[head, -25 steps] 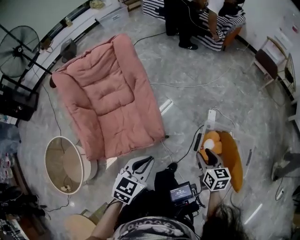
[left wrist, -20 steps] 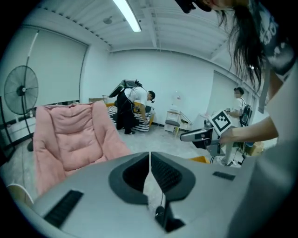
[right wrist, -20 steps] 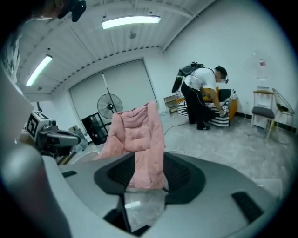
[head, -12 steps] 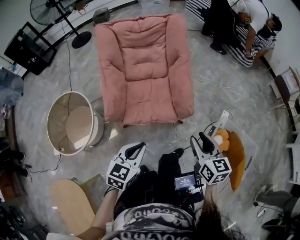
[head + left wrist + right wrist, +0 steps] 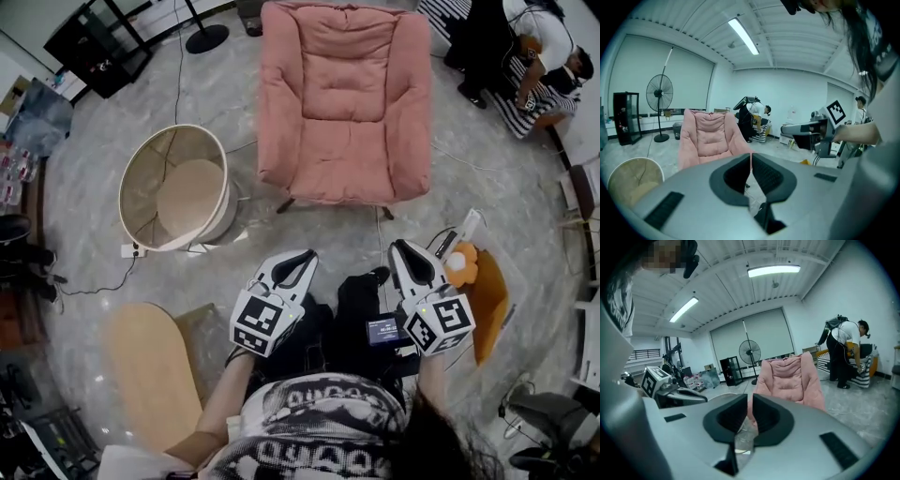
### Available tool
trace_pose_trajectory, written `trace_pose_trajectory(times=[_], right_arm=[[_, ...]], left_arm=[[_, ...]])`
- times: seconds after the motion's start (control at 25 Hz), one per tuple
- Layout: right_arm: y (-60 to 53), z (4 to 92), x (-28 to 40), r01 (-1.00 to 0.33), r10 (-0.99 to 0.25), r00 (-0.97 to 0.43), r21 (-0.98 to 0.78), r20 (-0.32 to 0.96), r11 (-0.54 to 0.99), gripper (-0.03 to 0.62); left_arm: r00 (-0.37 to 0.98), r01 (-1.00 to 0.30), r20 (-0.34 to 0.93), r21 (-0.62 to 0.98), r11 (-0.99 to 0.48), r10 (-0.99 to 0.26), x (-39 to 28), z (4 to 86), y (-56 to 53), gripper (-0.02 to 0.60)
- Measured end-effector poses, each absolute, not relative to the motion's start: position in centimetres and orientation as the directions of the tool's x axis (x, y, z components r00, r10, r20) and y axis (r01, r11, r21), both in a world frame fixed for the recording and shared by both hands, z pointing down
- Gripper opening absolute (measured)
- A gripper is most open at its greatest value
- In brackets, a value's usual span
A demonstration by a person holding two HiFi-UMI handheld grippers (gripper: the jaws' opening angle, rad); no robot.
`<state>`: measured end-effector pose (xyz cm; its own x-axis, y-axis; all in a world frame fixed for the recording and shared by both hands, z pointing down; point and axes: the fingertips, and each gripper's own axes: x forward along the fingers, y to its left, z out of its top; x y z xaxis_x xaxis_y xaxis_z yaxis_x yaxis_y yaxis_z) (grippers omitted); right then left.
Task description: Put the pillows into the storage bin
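Left gripper (image 5: pixel 305 255) pressed together, empty. Right gripper (image 5: pixel 398 246) had just been closing, slim gap left, nothing between. Orange pillow (image 5: pixel 487 305) lay on floor just right of right gripper. Round beige bin (image 5: pixel 123 202) stood beside pink chair (image 5: pixel 342 103), well apart from pillow.

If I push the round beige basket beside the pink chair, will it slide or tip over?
The basket looks thin-walled and empty, so it is probably light. It is wide for its height and stands on smooth floor, so it would likely slide rather than tip.
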<state>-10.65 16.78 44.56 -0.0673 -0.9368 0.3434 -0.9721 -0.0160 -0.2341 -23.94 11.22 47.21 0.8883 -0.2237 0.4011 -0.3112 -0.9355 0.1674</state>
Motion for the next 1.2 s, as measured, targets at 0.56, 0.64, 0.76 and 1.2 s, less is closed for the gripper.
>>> trace_pose_trajectory(times=[0.56,0.64,0.76,1.2], right_arm=[[18.7,41.6,-11.1,-0.989,-0.949,0.011,-0.137,0.316,-0.057,0.000],[19.0,41.6,-11.0,-0.989,-0.948,0.020,-0.134,0.318,-0.066,0.000],[19.5,41.5,-10.8,-0.987,-0.946,0.029,-0.138,0.322,-0.077,0.000],[21.1,42.3,-9.5,-0.980,-0.940,0.058,-0.159,0.336,-0.117,-0.002]], left_arm=[[0.926,-0.267,0.311,0.144,-0.953,-0.212,-25.5,44.2,12.2,0.020],[0.930,-0.252,0.309,0.142,-0.957,-0.199,-25.2,44.1,12.3,0.020],[0.934,-0.229,0.310,0.136,-0.964,-0.178,-24.6,43.9,12.5,0.020],[0.938,-0.178,0.323,0.128,-0.976,-0.129,-23.6,44.2,13.6,0.020]])
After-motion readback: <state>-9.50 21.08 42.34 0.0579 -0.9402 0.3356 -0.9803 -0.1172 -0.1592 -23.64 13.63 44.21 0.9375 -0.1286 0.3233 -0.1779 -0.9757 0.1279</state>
